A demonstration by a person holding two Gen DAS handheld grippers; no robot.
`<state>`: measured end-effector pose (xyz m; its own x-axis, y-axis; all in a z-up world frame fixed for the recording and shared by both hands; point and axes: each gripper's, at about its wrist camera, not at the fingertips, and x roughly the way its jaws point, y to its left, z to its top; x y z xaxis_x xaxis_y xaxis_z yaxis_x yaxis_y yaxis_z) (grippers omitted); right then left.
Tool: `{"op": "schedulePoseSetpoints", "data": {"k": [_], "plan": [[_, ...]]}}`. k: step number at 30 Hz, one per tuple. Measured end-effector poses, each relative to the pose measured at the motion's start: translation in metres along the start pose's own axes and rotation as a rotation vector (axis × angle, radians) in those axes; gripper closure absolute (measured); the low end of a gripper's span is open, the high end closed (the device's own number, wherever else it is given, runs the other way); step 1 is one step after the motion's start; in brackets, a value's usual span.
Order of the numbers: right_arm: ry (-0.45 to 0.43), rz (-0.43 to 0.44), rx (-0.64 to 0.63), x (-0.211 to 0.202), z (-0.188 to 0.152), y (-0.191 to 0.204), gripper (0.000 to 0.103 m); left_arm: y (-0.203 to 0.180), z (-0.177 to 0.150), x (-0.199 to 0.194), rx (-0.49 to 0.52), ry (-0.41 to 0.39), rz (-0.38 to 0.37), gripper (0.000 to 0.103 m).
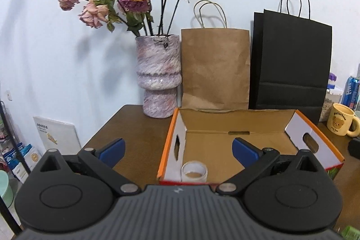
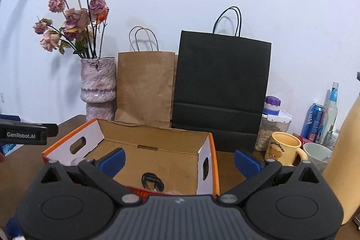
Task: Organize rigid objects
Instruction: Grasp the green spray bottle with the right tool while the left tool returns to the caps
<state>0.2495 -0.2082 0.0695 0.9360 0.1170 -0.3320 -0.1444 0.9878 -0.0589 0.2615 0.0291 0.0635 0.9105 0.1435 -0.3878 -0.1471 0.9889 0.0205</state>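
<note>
An open cardboard box (image 1: 225,123) with orange rims stands on the brown table (image 1: 126,127). A roll of clear tape (image 1: 194,171) stands in its near left corner. In the right wrist view the box (image 2: 153,141) holds a coiled black cable (image 2: 152,181). My left gripper (image 1: 178,152) is open and empty, above the box's near left edge. My right gripper (image 2: 179,161) is open and empty, above the box's near right side. A yellow bear mug (image 2: 284,149) stands right of the box; it also shows in the left wrist view (image 1: 342,119).
A vase of dried roses (image 1: 158,75), a brown paper bag (image 1: 214,69) and a black paper bag (image 1: 292,60) stand behind the box against the wall. Right of the mug are a white cup (image 2: 316,153), a blue can (image 2: 313,123), a jar (image 2: 273,125) and a bottle (image 2: 331,105).
</note>
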Motion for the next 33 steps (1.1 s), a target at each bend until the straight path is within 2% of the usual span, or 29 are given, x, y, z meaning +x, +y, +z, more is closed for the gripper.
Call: {"op": "schedulePoseSetpoints", "data": {"k": [10,19,27,33], "plan": [[0.005,0.026,-0.007,-0.039,-0.020,-0.003,0.000,0.007,-0.019,-0.046,0.002,-0.016,-0.007,0.000],[0.047,0.020,-0.026,-0.082,-0.051,-0.016,0.000,0.020,-0.047,-0.077,0.015,0.028,-0.006,0.000],[0.146,-0.015,-0.050,-0.110,-0.090,-0.040,0.000,0.037,-0.072,-0.101,-0.001,0.066,-0.006,0.000],[0.238,-0.038,-0.080,-0.111,-0.121,-0.049,0.000,0.044,-0.086,-0.117,0.003,0.082,0.011,0.000]]}}
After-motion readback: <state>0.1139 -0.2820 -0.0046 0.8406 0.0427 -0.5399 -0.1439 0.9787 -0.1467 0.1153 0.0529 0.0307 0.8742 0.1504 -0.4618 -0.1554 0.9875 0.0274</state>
